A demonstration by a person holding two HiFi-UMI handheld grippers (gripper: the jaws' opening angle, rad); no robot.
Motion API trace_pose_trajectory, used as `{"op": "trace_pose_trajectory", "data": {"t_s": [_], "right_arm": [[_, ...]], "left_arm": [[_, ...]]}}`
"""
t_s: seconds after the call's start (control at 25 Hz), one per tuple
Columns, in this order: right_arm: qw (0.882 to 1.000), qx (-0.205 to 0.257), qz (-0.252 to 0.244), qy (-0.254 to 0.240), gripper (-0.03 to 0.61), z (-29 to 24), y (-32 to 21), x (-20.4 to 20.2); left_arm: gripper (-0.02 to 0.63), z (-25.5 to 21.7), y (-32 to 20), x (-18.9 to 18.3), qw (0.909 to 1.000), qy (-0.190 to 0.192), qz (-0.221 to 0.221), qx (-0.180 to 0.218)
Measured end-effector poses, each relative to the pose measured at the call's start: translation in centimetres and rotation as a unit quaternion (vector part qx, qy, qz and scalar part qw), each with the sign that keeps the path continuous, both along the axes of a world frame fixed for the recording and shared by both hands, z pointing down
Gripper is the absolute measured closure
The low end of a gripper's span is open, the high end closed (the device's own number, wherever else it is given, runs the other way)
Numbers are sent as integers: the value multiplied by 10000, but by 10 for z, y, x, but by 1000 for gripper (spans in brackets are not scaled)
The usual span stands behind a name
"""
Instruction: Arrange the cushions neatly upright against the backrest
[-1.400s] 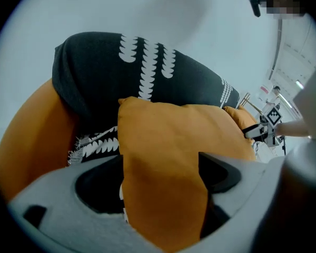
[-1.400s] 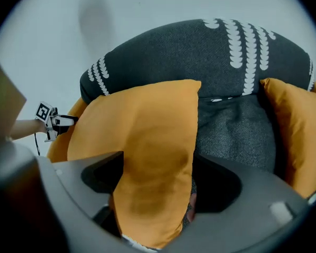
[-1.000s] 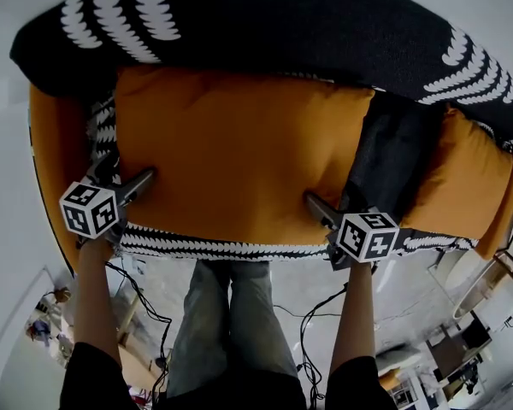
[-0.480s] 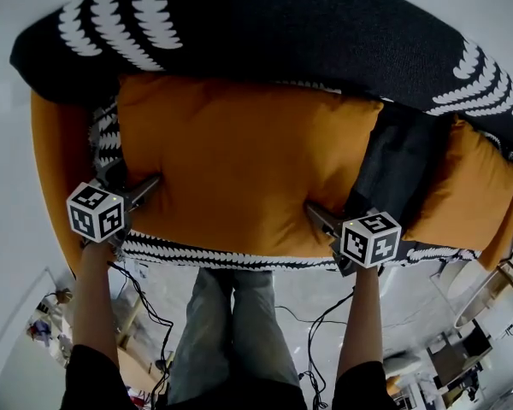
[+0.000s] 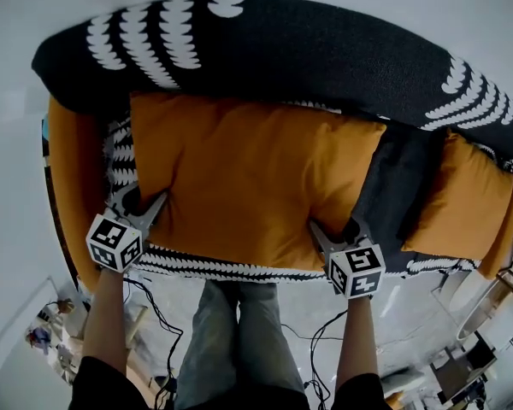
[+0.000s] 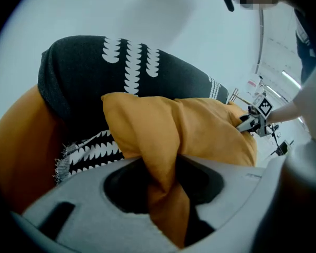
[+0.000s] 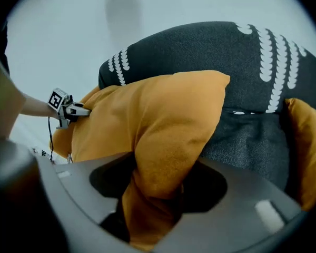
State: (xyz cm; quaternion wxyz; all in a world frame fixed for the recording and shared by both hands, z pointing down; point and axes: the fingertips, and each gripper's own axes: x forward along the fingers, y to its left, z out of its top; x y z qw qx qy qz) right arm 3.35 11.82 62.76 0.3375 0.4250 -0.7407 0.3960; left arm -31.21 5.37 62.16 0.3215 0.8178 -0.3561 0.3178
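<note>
Large orange cushion (image 5: pixel 248 178): on the sofa seat, in front of the backrest (image 5: pixel 308 49). The left gripper (image 5: pixel 151 214) and right gripper (image 5: pixel 333 231) have just been closing, and each now pinches a fold at a front corner. Risk: a fold so thin may slip free in lifting, and the cushion would flop. Only the gripper views show fabric bunched between the jaws; the head view shows the whole outline.

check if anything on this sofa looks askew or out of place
The large orange fabric cushion lies slanted, not upright; the left gripper and right gripper have just been closing their jaws on its bunched front corners. Beside it, the dark grey cushion lies slumped.
</note>
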Motion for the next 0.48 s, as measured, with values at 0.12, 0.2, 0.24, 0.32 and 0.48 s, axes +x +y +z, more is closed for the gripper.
{"op": "trace_pose_trajectory", "data": {"t_s": [0.12, 0.2, 0.24, 0.32, 0.48], "right_arm": [[9997, 174, -81, 149, 298, -10, 5, -7], [9990, 343, -124, 240, 301, -22, 4, -8], [9985, 449, -147, 281, 301, -29, 2, -8], [9971, 654, -179, 331, 301, -45, -3, -10], [9947, 954, -168, 351, 301, -75, -14, -17]], "left_arm": [[463, -11, 10, -6, 10000, 36, 15, 67], [469, -22, 13, -7, 9998, 42, -41, 187], [471, -30, 14, -7, 9996, 61, -87, 265], [472, -47, 12, -9, 9988, 114, -180, 439], [472, -84, 3, -17, 9963, 126, -233, 818]]}}
